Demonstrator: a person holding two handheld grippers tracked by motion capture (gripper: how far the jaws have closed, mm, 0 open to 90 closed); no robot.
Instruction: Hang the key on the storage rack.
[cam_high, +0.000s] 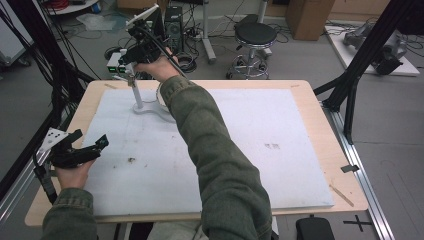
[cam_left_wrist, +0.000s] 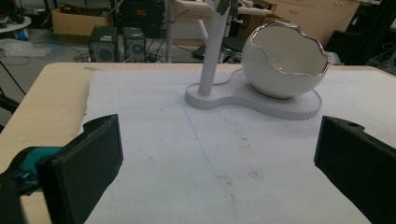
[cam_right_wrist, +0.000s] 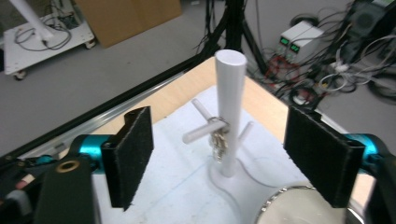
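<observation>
A white peg stand (cam_high: 135, 94) rises from a white base (cam_high: 150, 109) at the far left of the mat, with a white eggshell-shaped bowl (cam_left_wrist: 285, 60) on the same base. A small bunch of keys (cam_right_wrist: 218, 141) hangs on one peg of the post (cam_right_wrist: 230, 79). My right gripper (cam_high: 128, 72) hovers at the post's top; in the right gripper view its jaws (cam_right_wrist: 223, 156) stand open to either side of the post and touch nothing. My left gripper (cam_high: 92, 140) rests at the mat's left edge, open and empty (cam_left_wrist: 219, 158), facing the stand.
A white foam mat (cam_high: 260, 140) covers most of the wooden table (cam_high: 320, 100). The person's right sleeve (cam_high: 215, 155) crosses the mat's middle. Beyond the table are a stool (cam_high: 255, 35), cables and black frame legs (cam_high: 350, 85).
</observation>
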